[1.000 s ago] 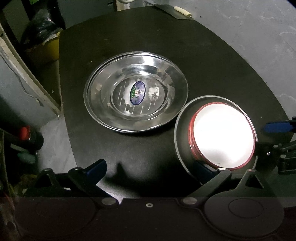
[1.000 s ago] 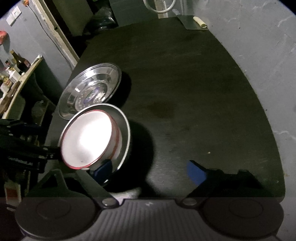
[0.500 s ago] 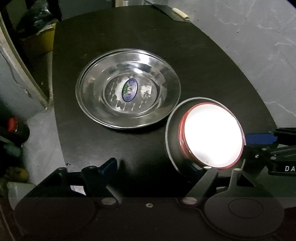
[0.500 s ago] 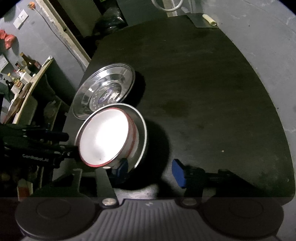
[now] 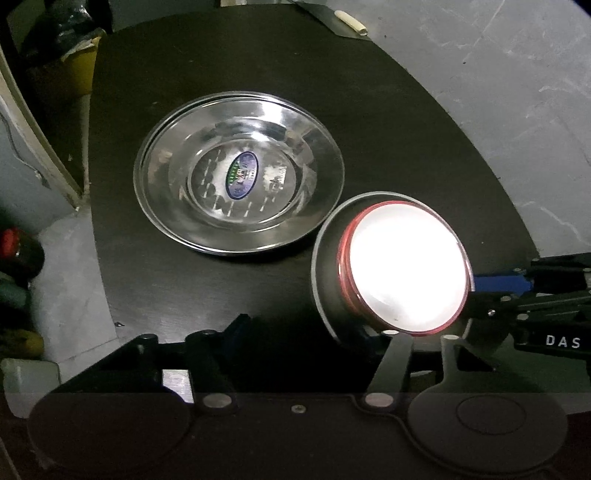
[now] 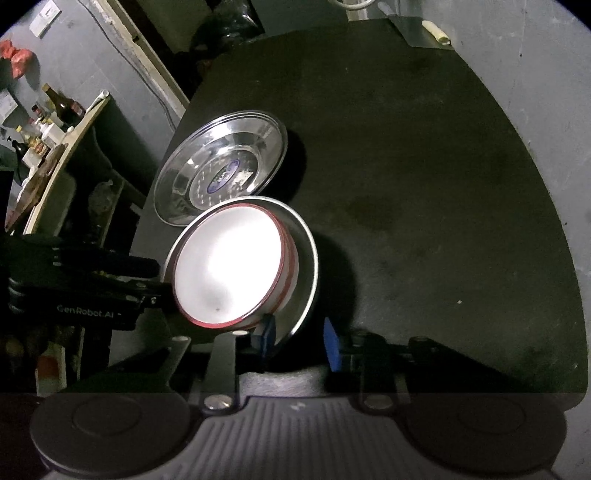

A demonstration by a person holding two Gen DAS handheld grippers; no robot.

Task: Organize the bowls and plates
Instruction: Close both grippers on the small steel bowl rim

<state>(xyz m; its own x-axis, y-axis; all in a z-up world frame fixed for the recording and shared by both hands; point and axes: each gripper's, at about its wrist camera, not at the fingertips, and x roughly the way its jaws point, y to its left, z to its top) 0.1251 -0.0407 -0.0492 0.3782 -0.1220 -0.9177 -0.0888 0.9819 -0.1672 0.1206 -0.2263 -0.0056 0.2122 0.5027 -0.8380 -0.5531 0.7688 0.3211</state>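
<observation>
A steel plate (image 5: 295,155) with a blue oval sticker lies on the black table (image 5: 388,110). To its right a second steel plate (image 5: 325,280) carries a white bowl with a red rim (image 5: 406,266). My left gripper (image 5: 303,330) is closing. Its right finger is at that plate's near rim and its left finger stands well clear of it. In the right wrist view the same plate (image 6: 308,258) and bowl (image 6: 229,266) sit low on the left. My right gripper (image 6: 299,338) is closing across the plate's rim, and the outer pad stands off it.
A cleaver with a pale handle (image 5: 351,26) lies at the table's far edge. Left of the table are a yellow bin (image 5: 77,74) and a shelf of bottles (image 6: 55,110). Grey floor shows on the right. The table's right half (image 6: 424,203) is bare.
Both pairs of jaws have narrowed toward the rim of the plate that carries the bowl. The two plates and the bowl have kept their places on the table.
</observation>
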